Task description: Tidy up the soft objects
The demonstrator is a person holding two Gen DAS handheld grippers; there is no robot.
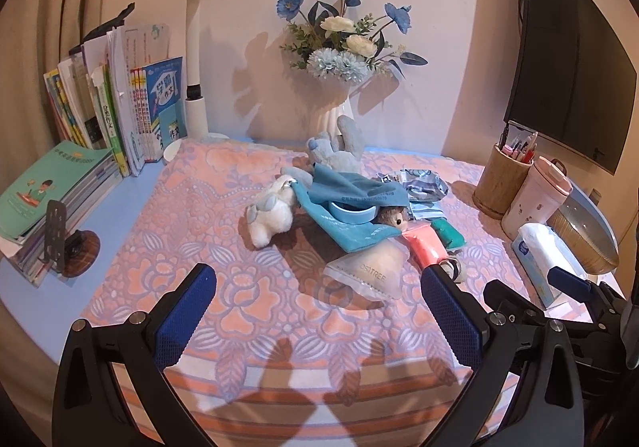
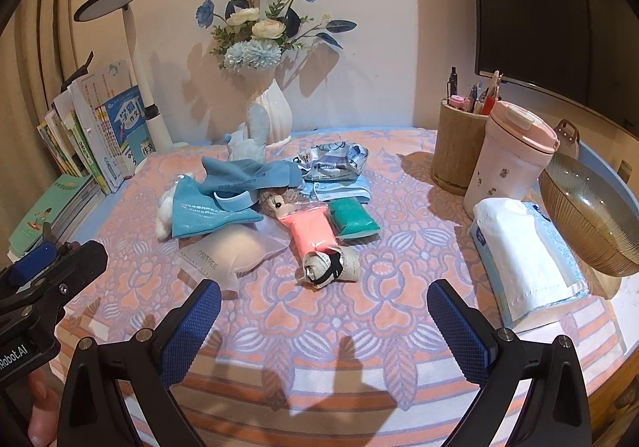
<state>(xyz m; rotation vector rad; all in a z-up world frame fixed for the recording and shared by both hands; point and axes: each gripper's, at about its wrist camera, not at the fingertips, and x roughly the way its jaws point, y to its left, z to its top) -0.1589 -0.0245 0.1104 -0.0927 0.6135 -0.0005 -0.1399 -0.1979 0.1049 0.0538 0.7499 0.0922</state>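
Note:
A heap of soft things lies mid-table on the patterned cloth (image 1: 191, 231). It holds a white plush (image 1: 269, 213), a teal cloth (image 1: 351, 203) over a blue bowl (image 1: 351, 213), a brown hedgehog toy (image 2: 279, 203), a pink pouch (image 2: 307, 229), a green pouch (image 2: 351, 221), a frosted bag (image 2: 227, 249), a rolled fabric (image 2: 329, 267) and a grey plush (image 1: 339, 151). My left gripper (image 1: 319, 299) is open and empty in front of the heap. My right gripper (image 2: 323, 311) is open and empty, near the roll.
Books (image 1: 100, 115) and a lamp (image 1: 195, 47) stand at the left. A flower vase (image 1: 331, 119) is at the back. A pen holder (image 2: 459, 147), pink cup (image 2: 511, 155), tissue pack (image 2: 527, 255) and glass bowl (image 2: 591, 219) line the right side.

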